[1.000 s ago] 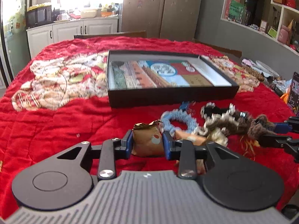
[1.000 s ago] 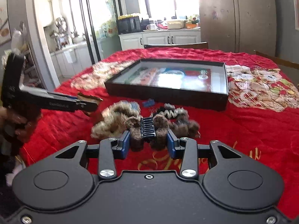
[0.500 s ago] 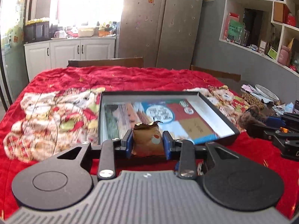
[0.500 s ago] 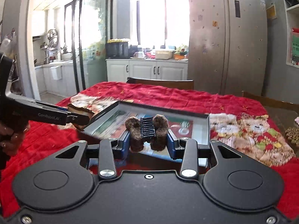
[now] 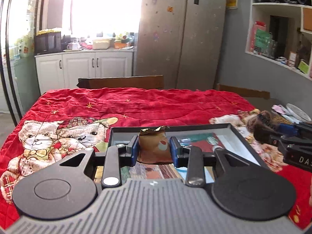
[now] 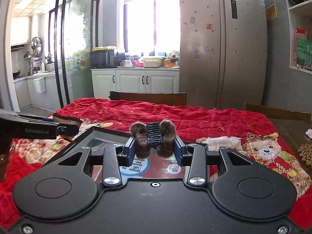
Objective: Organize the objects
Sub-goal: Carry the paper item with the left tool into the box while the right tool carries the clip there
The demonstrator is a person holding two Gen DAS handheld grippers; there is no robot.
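Red quilted cloth [image 5: 148, 105] printed with teddy bears covers the desk, and behind it stand white kitchen cabinets [image 6: 134, 81], a tall steel fridge [image 6: 222, 44] and a dark wooden chair back [image 5: 120, 81]. On the cloth lies a shallow black box [image 5: 240, 136] with a colourful printed sheet on its bottom.

The left tongs [image 5: 154, 150] are narrowed on a small brown packet [image 5: 154, 146] with a torn, crinkled top edge and a round red-and-white mark on its face; both blue pads press its sides. The packet hangs clear above the box's near-left part. In the right wrist view the same packet [image 6: 67, 121] shows at the left edge, above the box's left rim.

The right tongs [image 6: 155, 151] are clamped on a furry brown hair clip [image 6: 154, 136] with a dark toothed centre, its two fuzzy lobes squeezed between the pads. It hangs above the box's printed bottom, not touching it. In the left wrist view the clip [image 5: 261, 123] appears at the right, over the box's right rim. Part of a hand [image 6: 5, 156] shows at the left edge of the right wrist view.
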